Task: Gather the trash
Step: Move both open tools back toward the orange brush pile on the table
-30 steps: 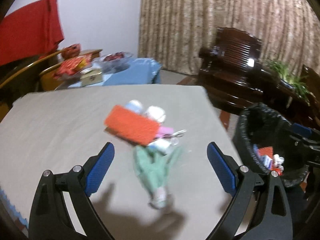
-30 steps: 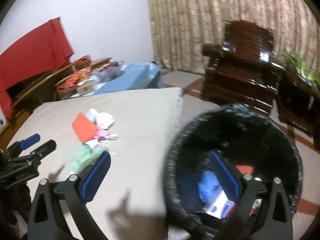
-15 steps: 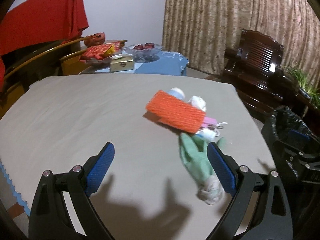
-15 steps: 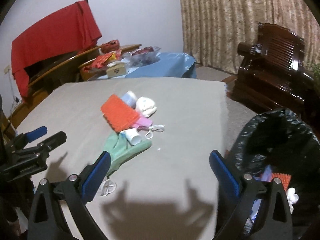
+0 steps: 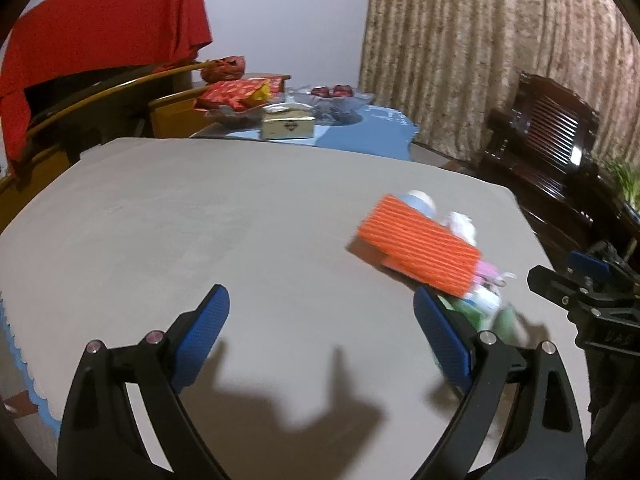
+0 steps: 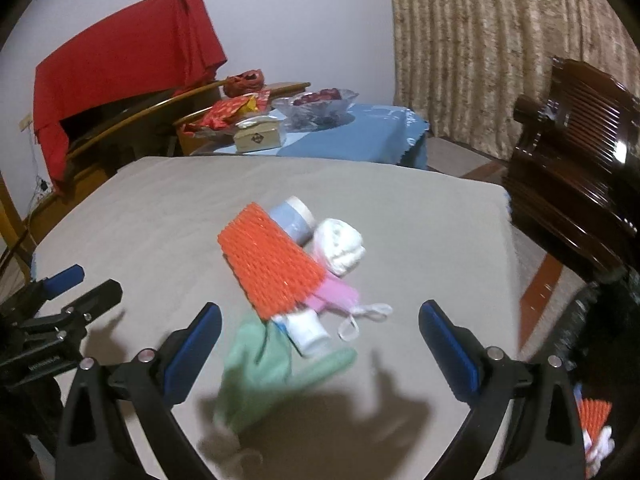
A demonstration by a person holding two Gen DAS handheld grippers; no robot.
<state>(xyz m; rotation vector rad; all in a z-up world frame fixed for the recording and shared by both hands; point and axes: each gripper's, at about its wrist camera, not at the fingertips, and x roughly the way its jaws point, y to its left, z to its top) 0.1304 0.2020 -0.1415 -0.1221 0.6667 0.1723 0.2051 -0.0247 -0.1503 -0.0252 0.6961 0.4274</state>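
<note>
Bin [image 6: 600, 320] holding orange foam net [image 6: 596, 416], white scrap [image 6: 600, 444]

Green cloth [image 6: 260, 364]: blurred in both views; in the left wrist view mostly hidden behind the left gripper's [image 5: 320, 338] right finger.
Orange netted pad [image 6: 272, 264]: covers part of the blue-white cup [image 6: 294, 218], pink item [image 6: 334, 294] and small white tube [image 6: 306, 330] beneath.
Black bin [image 6: 600, 320]: cut off at the right edge of the right wrist view; contents only partly seen, too blurred to identify.
Right gripper [image 5: 584, 288]: in the left wrist view cut off at the frame's edge.
</note>
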